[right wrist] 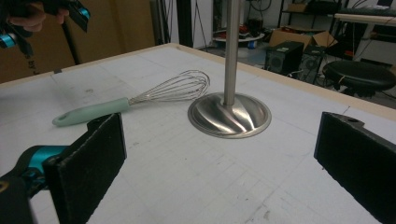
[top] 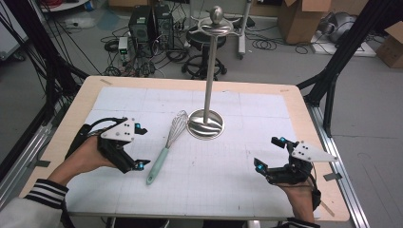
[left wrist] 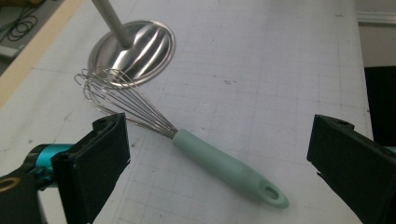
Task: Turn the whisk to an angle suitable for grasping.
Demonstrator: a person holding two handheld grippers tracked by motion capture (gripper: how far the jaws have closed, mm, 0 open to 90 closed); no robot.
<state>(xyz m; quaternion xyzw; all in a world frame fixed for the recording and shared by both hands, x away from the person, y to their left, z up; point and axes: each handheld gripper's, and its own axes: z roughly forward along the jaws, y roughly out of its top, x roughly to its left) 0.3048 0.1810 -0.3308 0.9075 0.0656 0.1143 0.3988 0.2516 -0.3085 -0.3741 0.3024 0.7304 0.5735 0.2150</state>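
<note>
Jaws stood wide apart on both grippers: I had my left gripper (top: 138, 147) beside the mint-handled wire whisk (top: 166, 146), lying centre-left by the steel stand (top: 206, 124). I judged a mid-handle pinch steadiest; right gripper (top: 268, 153) waited empty.

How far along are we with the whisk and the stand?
Early. Nothing looks done: the whisk lies flat on the table, its wires beside the stand base. In hand: the left gripper is next to the mint handle, jaws open and not touching it. The right gripper waits open, off to the side. Left: gripping, lifting and probably hanging the whisk.
</note>
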